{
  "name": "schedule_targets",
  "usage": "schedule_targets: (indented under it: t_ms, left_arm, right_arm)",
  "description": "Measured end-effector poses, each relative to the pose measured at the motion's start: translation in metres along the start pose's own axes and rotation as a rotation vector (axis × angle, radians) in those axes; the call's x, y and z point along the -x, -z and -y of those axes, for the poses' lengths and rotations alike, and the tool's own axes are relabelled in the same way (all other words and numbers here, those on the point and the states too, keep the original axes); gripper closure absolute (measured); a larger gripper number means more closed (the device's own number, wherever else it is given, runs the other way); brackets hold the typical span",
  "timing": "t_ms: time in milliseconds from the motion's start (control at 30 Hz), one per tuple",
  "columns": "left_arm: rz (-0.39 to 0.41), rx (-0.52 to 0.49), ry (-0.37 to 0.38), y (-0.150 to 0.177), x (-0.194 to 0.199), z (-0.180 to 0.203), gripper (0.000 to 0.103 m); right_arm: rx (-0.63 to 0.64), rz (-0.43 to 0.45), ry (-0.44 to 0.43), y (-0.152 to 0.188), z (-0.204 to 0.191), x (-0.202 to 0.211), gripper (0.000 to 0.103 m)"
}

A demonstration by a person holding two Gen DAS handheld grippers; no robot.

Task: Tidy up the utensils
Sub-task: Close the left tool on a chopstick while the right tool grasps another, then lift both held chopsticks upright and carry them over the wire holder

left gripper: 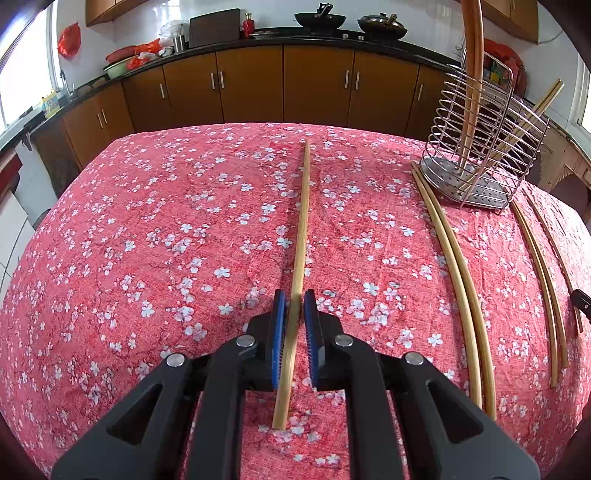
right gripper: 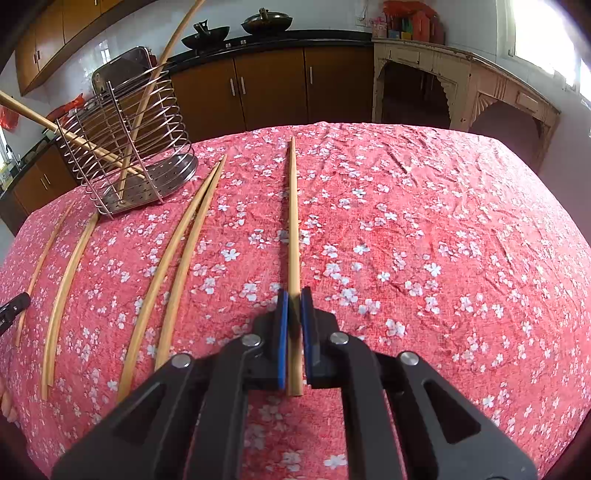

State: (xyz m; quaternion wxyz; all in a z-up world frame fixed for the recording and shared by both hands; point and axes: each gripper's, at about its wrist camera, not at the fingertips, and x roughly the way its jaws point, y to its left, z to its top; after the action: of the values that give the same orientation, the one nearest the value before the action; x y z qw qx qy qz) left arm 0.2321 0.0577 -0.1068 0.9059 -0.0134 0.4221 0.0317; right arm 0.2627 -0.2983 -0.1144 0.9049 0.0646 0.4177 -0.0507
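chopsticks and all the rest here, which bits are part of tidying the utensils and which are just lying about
Part of the job:
- chopstick in the left gripper
- chopstick in the right gripper
- loose chopsticks on the cloth
- wire utensil holder, some sticks already in it

Just lying about:
- woks on the counter
- red bottle
- red bags

- No legible txt, labels, brand names, nos. or signs in either wrist view.
- Packaging on the far counter too small and blurred to read.
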Motion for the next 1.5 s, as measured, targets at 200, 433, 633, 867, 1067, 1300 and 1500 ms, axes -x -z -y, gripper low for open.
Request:
schedule_targets:
  t_ms: [200, 433, 633, 867, 1067, 1300, 1500]
  left_arm:
    - [0.0, -0.017, 0.0, 0.0, -0.001, 0.009, 0.084]
    - [-0.001, -0.021, 0.007, 0.0, -0.002, 0.009, 0.079]
    - [-0.001, -0.031, 0.001, 0.001, 0.0, 0.009, 0.079]
    - [0.0, -0.033, 0.007, 0.008, 0.008, 0.007, 0.096]
    - [0.07, -0.034, 0.065, 0.015, 0.04, -0.003, 0.096]
    - [0.27, -0.026, 0.156, 0.0, 0.107, -0.011, 0.096]
    - [0.371, 0.029, 0.209, -0.018, 0.139, -0.018, 0.096]
  right_arm:
    - [-0.002, 0.0, -0.002, 0.0, 0.0, 0.0, 0.095]
    - [-0.004, 0.0, -0.002, 0.0, 0.0, 0.001, 0.095]
    - [-0.01, -0.001, -0.007, 0.006, 0.0, 0.006, 0.095]
    - [-0.014, 0.005, -0.033, 0.012, 0.003, 0.014, 0.095]
    - [-0.001, 0.144, -0.045, 0.015, 0.011, 0.063, 0.095]
    - [0.009, 0.341, -0.061, -0.003, 0.018, 0.127, 0.095]
    - [-0.018, 0.468, -0.103, -0.018, 0.025, 0.164, 0.095]
